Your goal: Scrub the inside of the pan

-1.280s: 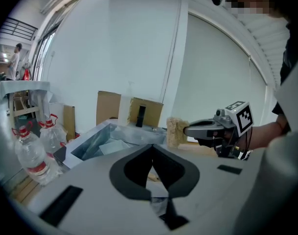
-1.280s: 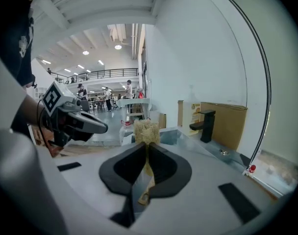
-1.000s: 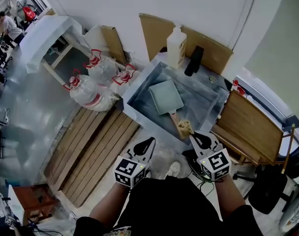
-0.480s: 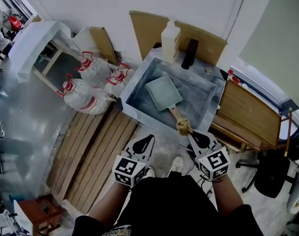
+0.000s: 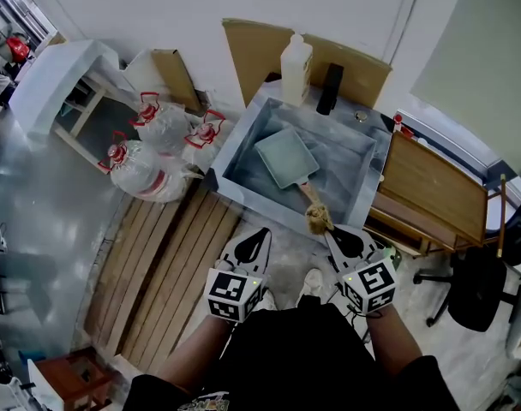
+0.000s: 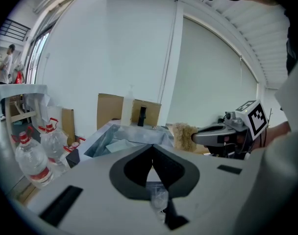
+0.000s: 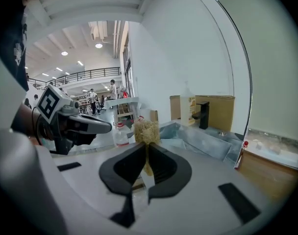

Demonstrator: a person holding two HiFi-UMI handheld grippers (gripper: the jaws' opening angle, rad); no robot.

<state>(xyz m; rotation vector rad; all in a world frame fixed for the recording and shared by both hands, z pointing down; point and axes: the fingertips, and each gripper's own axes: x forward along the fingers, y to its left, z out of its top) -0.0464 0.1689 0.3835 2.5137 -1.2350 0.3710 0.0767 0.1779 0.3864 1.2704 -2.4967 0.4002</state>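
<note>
Between the fingers of the right gripper [image 7: 147,150] sits a tan, fibrous scrubber [image 7: 147,130]. The jaws are closed down on its lower end, and its tufted top sticks out past the fingertips. From the head view, that scrubber [image 5: 319,221] hangs over the near rim of a metal sink [image 5: 242,159], just ahead of the right gripper [image 5: 330,233].

Beyond the fingertips, the pan [image 5: 286,158] lies flat on the sink floor. It is square and pale blue-green, and its wooden handle [image 5: 305,193] points back toward the scrubber. The handle's end is close to the scrubber, but whether they touch cannot be told.

To the left of those fingers, the left gripper [image 5: 262,233] is held short of the sink's near rim. Its own view shows the left gripper [image 6: 152,150] with its jaws pressed together and nothing caught between them. Past its tips a corner of the pan [image 6: 121,145] shows inside the sink.

Farther ahead of both pairs of fingers, at the sink's back edge, stand a black faucet [image 5: 330,88] and a pale bottle [image 5: 296,58], with cardboard [image 5: 254,48] leaning on the wall behind. Off to the left of the left fingers, water bottles [image 5: 153,163] with red caps lie beside the sink. Wooden slats [image 5: 170,264] run below them.
</note>
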